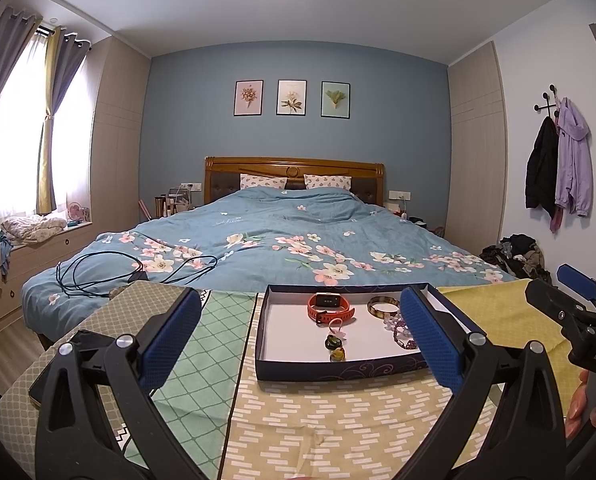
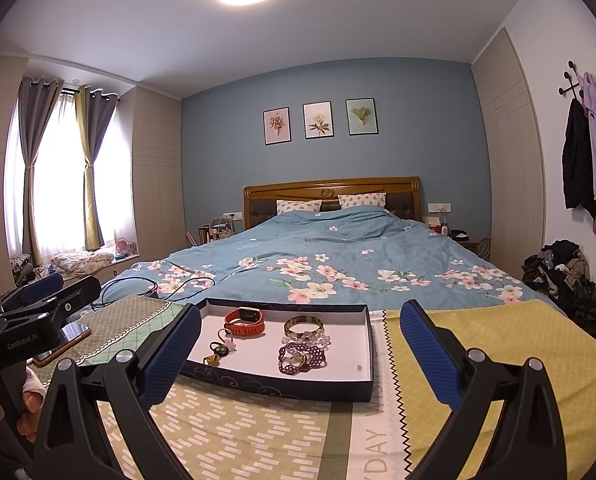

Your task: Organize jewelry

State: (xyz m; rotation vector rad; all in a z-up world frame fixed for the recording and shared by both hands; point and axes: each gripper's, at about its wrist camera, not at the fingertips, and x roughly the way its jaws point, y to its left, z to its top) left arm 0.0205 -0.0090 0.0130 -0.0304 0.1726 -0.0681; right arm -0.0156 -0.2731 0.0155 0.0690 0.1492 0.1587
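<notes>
So both grippers are just hovering over the patterned tabletop (image 2: 258, 432), the left gripper (image 1: 299, 328) and right gripper (image 2: 299, 344) each with fingers spread wide and holding nothing. All the jewelry's sitting in the shallow dark-blue box (image 2: 367, 344): orange smartwatch (image 2: 245, 322) at the back left, gold bangle (image 2: 303, 326) beside it, purple bead bracelets (image 2: 301, 358) in front of the bangle, small charms (image 2: 217, 350) front left.

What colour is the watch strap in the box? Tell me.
Orange-red watch, black face; clearest in the right wrist view.
</notes>
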